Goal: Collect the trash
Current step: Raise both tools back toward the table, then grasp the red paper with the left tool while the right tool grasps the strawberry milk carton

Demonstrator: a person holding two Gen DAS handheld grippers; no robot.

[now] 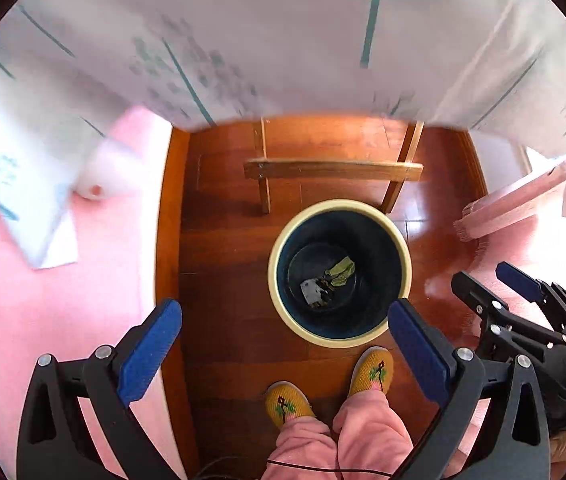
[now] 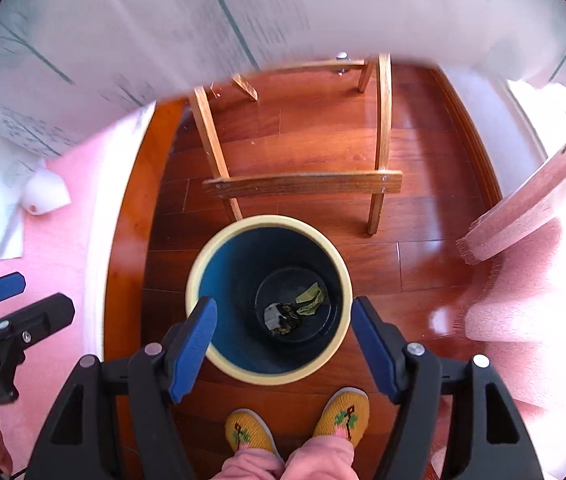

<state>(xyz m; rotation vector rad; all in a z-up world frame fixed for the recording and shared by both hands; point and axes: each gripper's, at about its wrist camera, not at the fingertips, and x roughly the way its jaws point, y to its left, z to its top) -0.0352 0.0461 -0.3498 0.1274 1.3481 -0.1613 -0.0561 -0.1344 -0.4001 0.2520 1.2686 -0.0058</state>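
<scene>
Nearest the lens, the left gripper [image 1: 285,354] stands spread wide with nothing between its blue pads. The right gripper [image 2: 285,354] is likewise released and empty, framing the bin [image 2: 203,276] at lower centre. Only the left view catches the whole right gripper at lower right; the right view shows more of the wooden frame [image 2: 303,186] above. Trash [image 2: 295,308] lies at the bin's bottom. Slippers [image 2: 249,430] stand just below the bin; printed cloth [image 2: 163,20] covers the top.

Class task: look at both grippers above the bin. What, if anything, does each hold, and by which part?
Nothing is held. The left gripper and right gripper both stand open and empty above the bin.
</scene>
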